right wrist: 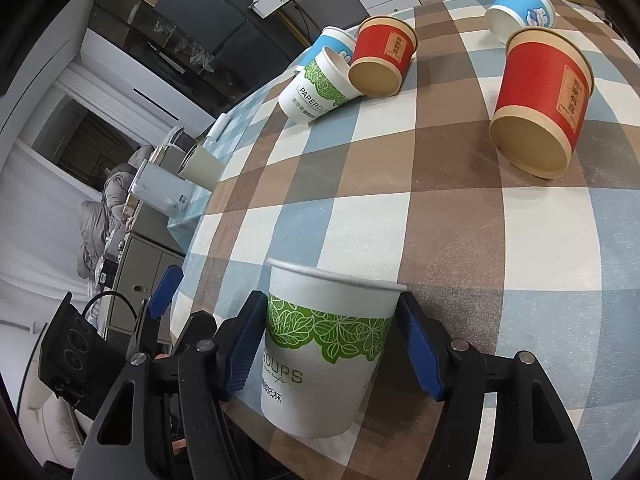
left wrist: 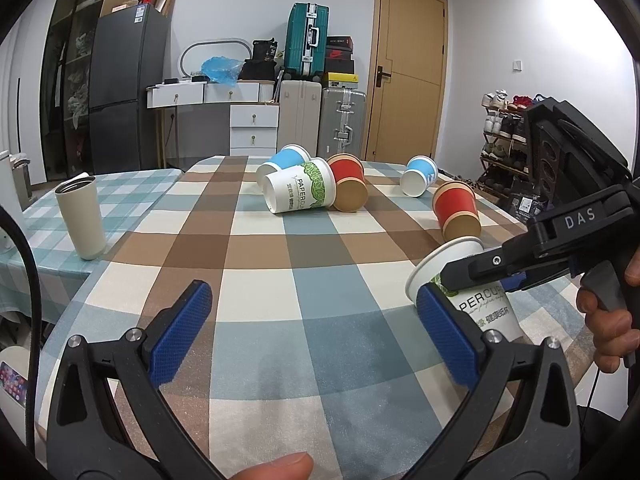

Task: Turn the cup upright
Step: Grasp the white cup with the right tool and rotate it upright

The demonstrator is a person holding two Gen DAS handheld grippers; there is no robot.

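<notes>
The white paper cup with green leaf print (right wrist: 324,344) is being held between the blue pads of the right gripper (right wrist: 332,344), which is clamping its sides near the front right edge of the checked-cloth surface (left wrist: 320,280); the cup is tilting, not yet upright. The left gripper (left wrist: 316,336) is hovering wide open beside it, holding nothing. Farther back, a red paper cup (left wrist: 456,210) and a cluster of white, blue and red cups are lying on their sides.
</notes>
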